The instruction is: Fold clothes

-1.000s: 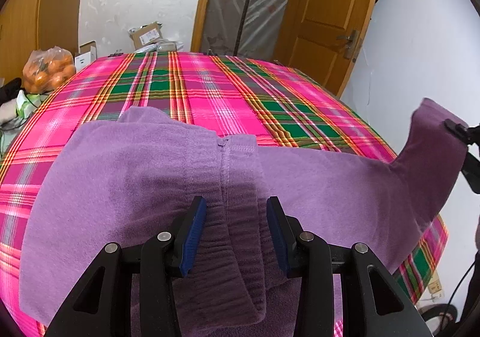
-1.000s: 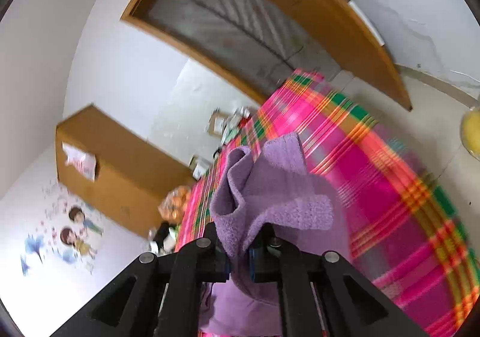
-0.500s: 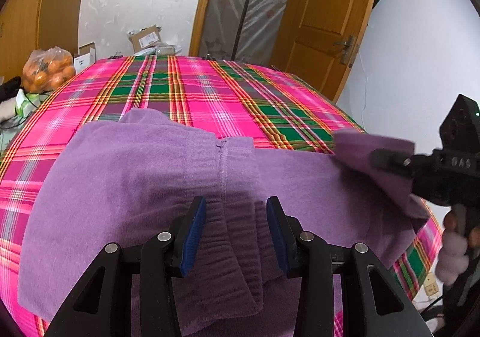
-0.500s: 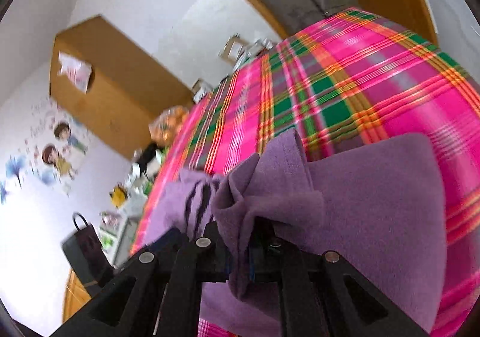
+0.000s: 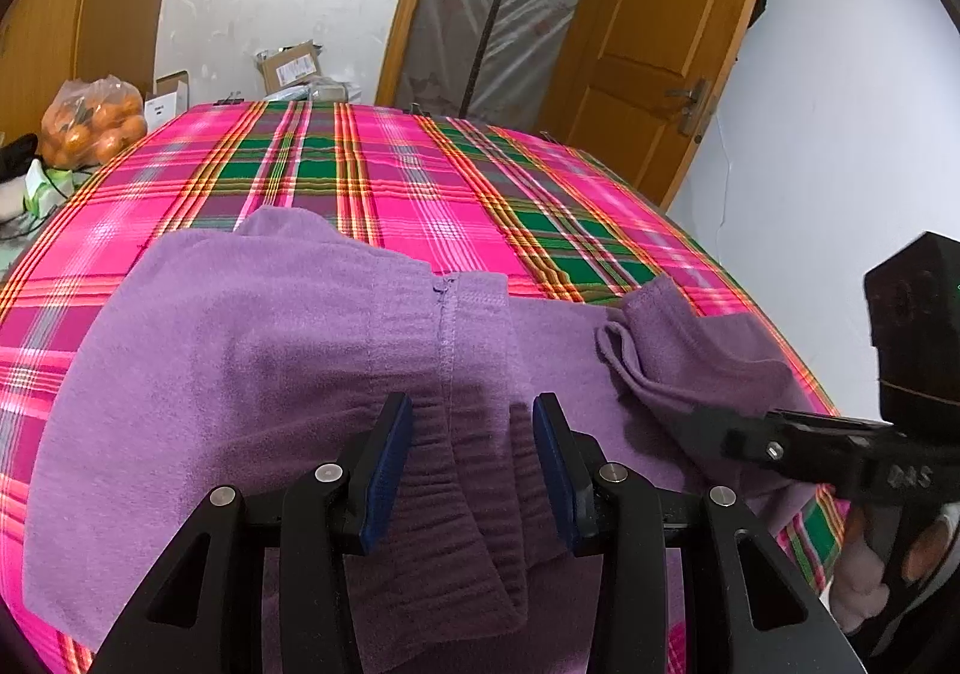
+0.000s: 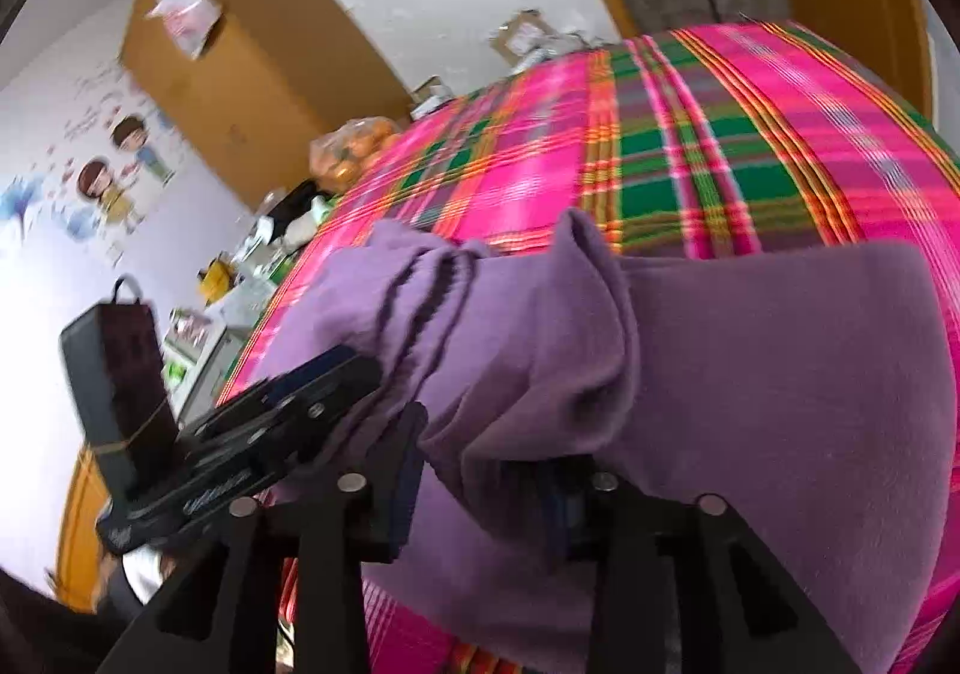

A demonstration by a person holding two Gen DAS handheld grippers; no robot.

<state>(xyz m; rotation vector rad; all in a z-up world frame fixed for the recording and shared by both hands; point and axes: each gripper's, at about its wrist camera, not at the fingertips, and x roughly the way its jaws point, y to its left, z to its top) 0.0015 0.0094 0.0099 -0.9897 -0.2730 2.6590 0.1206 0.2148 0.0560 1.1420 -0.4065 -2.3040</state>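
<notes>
Laying the carried-over end flat and square on the body of the purple garment [image 5: 252,374] looks like the job in hand, and it goes best if the cloth settles fully before the right gripper [image 6: 480,500] draws back low, so nothing drags the layer askew. Nearest the camera, the left gripper [image 5: 474,464] sits at the near edge of the tabletop [image 5: 420,182] with its blue-padded fingers [image 5: 390,464] spread apart, straddling the ribbed band [image 5: 456,524] and central seam without pinching them, levelled forward along the cloth. To its right, the right gripper reaches in from the right edge, held low and nearly flat by a hand [image 5: 864,572]; its fingers stand released, with the bunched fold [image 6: 540,362] draped loosely between and over them. Beyond, the garment spreads wide across the near half of the plaid-covered tabletop, with the turned-over end [image 5: 678,344] lying on its right part, while the far half shows only plaid.
</notes>
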